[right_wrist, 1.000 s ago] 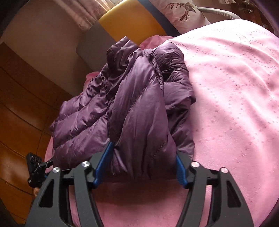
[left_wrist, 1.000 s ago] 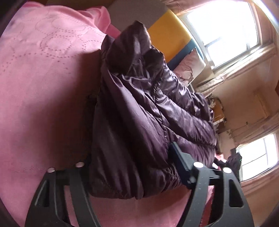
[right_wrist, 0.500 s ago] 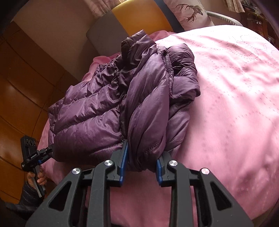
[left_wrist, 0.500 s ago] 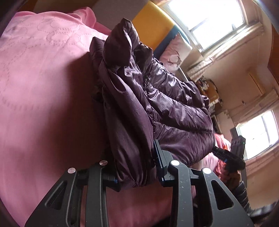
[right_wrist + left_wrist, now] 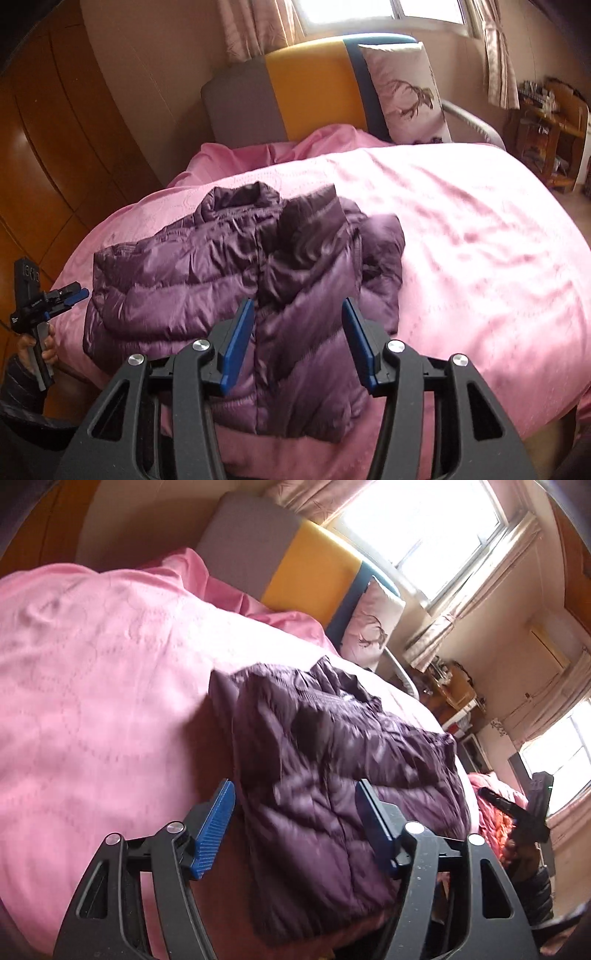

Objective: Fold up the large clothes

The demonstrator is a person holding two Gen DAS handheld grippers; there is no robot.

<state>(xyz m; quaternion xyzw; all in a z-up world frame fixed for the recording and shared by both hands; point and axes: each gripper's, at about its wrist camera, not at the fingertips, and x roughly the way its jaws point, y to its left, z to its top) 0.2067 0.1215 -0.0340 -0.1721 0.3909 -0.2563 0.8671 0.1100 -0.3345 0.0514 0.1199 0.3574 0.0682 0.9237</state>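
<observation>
The quilted dark purple puffer jacket (image 5: pixel 258 280) lies folded on the pink bedspread (image 5: pixel 461 240). The right gripper (image 5: pixel 297 339) hangs just above its near edge, jaws spread wide, holding nothing. The left gripper (image 5: pixel 295 823) is equally wide open over the jacket's blurred, seemingly untouched end.

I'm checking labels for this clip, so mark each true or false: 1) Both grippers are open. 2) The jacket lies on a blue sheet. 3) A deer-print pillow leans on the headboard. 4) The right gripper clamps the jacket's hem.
1) True: the left gripper and right gripper both stand open.
2) False: the jacket lies on a pink bedspread.
3) True: the pillow leans on the headboard.
4) False: its jaws are spread, holding nothing.
</observation>
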